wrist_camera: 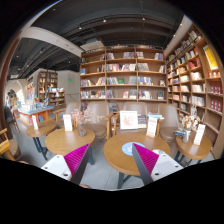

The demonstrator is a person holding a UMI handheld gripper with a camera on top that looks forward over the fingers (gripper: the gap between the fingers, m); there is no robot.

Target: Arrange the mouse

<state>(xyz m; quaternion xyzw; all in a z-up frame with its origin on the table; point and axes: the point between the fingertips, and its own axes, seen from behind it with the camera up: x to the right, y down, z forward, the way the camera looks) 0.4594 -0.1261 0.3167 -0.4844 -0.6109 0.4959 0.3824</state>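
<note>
No mouse shows in the gripper view. My gripper [112, 160] is held high and looks across a bookshop. Its two fingers with magenta pads [78, 159] stand wide apart with nothing between them. Below and just ahead of the right finger is a round wooden table [128, 152] with a pale blue mat [133, 149] on it. The grey floor shows between the fingers.
A second round table [66, 142] stands ahead of the left finger, a third [193, 148] at the right. White sign cards [128, 119] stand on tables. Tall bookshelves [125, 75] line the far wall and the right wall [195, 85]. A display table with books [35, 115] stands at the left.
</note>
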